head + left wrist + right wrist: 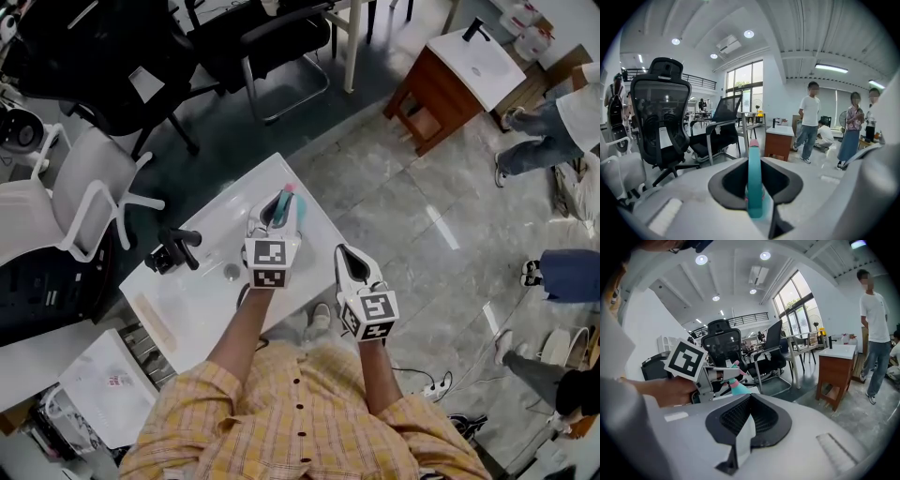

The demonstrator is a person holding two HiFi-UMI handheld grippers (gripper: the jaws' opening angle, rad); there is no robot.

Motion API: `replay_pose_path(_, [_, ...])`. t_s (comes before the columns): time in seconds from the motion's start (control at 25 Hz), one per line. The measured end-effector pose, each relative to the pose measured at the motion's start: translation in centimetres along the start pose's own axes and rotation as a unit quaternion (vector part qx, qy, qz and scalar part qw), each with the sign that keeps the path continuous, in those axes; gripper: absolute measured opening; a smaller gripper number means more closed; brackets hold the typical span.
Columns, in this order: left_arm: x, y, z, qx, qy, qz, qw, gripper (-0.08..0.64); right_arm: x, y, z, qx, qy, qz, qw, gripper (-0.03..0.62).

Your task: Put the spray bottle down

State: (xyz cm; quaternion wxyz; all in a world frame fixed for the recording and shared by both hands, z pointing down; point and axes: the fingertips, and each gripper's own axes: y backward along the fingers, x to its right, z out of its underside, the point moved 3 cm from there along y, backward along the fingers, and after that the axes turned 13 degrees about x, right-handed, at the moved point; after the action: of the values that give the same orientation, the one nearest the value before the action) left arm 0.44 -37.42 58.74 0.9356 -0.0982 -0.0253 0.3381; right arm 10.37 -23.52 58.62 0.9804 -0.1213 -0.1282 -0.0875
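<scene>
Nearest the camera, the person's two forearms reach out from a checked shirt, one tool in each hand. The right gripper (352, 266) hangs over the floor just off the white countertop (202, 302). Its jaws are together with nothing between them, so it has no part in this step.

The left gripper (277, 217) is a little further out, over the countertop's far end. Its jaws are clamped on the teal spray bottle (754, 185), with the pink tip poking out past the fingertips. In the right gripper view the bottle's base is hidden, so whether it touches the surface cannot be told. It looks to be held just above.

The step in hand appears to be carrying the bottle to a resting place. The next move calls for lowering it onto bare countertop, away from the edge close beside it and from the drain hole (232, 272) and black tap (174, 251). Once the base sits flat, the jaws can part.

Beyond stand a white chair (84, 192), black office chairs and a wooden washstand (441, 89).
</scene>
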Motion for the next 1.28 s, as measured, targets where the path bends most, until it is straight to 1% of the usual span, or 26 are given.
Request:
replay_pose_path(0.52, [0.6,-2.6,1.1,-0.012,-0.006,0.015,0.9998,0.067,1.0,0.0,0.5,-0.005,-0.003,0.015,1.000,0.000])
replay_pose_path(0.8, [1.2,-3.6,1.0,-0.014,-0.015,0.026,0.9995,0.071,1.2,0.1,0.6,-0.007,-0.004,0.018,1.000,0.000])
replay_pose_path(1.28, [0.7,-4.8,1.2,-0.022,-0.006,0.022,0.9995,0.072,1.5,0.3,0.6,-0.006,-0.001,0.022,1.000,0.000])
